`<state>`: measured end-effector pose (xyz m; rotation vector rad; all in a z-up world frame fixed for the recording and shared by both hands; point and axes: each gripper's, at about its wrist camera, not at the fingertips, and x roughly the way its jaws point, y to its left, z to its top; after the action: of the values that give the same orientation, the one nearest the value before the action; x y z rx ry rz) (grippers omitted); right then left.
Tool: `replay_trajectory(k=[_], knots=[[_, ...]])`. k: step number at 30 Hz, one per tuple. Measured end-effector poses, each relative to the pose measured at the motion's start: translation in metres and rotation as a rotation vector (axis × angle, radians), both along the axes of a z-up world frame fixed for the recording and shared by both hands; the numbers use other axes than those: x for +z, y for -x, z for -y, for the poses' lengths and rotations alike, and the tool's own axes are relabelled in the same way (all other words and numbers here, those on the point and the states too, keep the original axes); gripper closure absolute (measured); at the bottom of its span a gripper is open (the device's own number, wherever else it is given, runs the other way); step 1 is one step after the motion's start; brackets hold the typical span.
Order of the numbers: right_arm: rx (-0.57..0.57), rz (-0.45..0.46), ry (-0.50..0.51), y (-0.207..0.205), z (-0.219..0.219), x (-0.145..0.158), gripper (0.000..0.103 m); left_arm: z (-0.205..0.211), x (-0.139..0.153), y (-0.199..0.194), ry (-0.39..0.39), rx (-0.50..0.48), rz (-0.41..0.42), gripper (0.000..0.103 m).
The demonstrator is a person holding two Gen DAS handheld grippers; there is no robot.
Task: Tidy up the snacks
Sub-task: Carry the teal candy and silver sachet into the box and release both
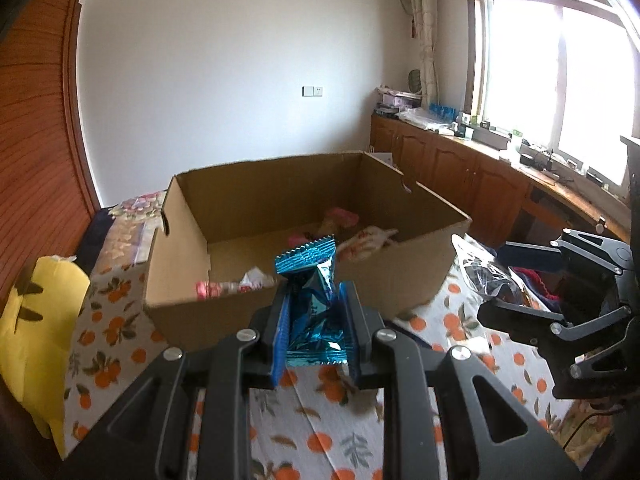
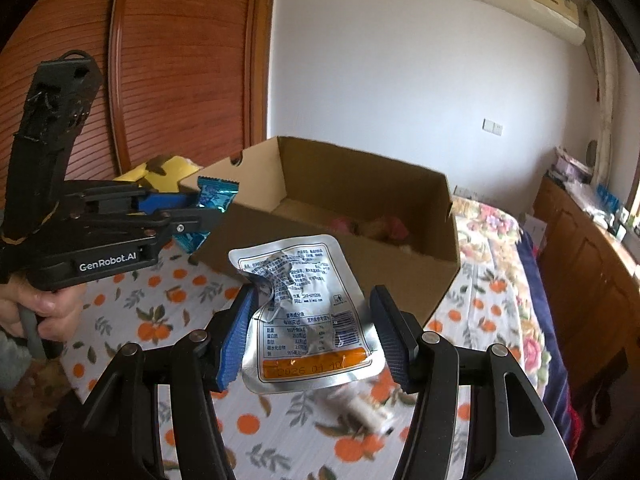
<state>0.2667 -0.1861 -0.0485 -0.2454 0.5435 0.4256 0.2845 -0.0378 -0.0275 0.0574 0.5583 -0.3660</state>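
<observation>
Left gripper (image 1: 316, 320) tilted down toward the bed, its blue pads clamped tight on a crinkled blue foil snack packet (image 1: 314, 300), which stands upright between them just short of the near wall of the open cardboard box (image 1: 400, 280). From the right wrist view that same gripper juts in from the left, a bare hand (image 2: 44, 312) wrapped round its grip low at the left edge, sleeve cut off by the frame.

Right gripper (image 2: 316, 332) angled down as well, jaws spread fairly wide around a silver pouch (image 2: 308, 308) with a printed nutrition table and an orange date strip. The left pad (image 2: 236, 340) presses the pouch's crumpled edge; the pouch's right edge reaches toward the right pad, but whether it touches there is hard to tell. The pouch hangs clear above the orange-print bedsheet (image 2: 168, 304), near the box's near corner.

Inside the box, pink and pale wrappers (image 1: 340, 220) lie on the floor, too blurred to name. Something small and white (image 2: 372, 416) under the pouch is smeared by blur. A yellow plush (image 1: 36, 320) sits at the far left, partly cut off.
</observation>
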Motion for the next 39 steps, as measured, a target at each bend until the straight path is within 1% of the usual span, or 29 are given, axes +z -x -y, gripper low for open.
replay_trajectory(k=[5, 10, 17, 20, 24, 28, 33, 39], knots=[[0.001, 0.02, 0.022, -0.021, -0.002, 0.009, 0.044, -0.003, 0.007, -0.028, 0.011, 0.003, 0.017, 0.082], [0.0, 0.031, 0.032, -0.045, -0.003, 0.017, 0.044, -0.008, 0.006, -0.053, 0.015, 0.02, 0.017, 0.082], [0.001, 0.037, 0.027, -0.081, -0.014, 0.023, 0.044, -0.021, -0.004, -0.086, 0.05, 0.053, 0.01, 0.081], [0.0, 0.035, 0.034, -0.09, -0.018, 0.022, 0.044, -0.027, -0.011, -0.098, 0.083, 0.065, -0.007, 0.081], [-0.007, 0.032, 0.051, -0.103, -0.023, 0.019, 0.044, -0.03, -0.02, -0.104, 0.088, 0.063, -0.023, 0.08], [-0.017, 0.017, 0.051, -0.12, -0.027, 0.015, 0.044, -0.029, -0.022, -0.105, 0.104, 0.056, -0.035, 0.08], [-0.033, -0.004, 0.056, -0.139, -0.031, 0.008, 0.044, -0.028, -0.021, -0.104, 0.096, 0.052, -0.013, 0.077], [-0.044, -0.022, 0.083, -0.148, -0.035, -0.003, 0.044, -0.028, -0.021, -0.102, 0.096, 0.048, -0.003, 0.074]])
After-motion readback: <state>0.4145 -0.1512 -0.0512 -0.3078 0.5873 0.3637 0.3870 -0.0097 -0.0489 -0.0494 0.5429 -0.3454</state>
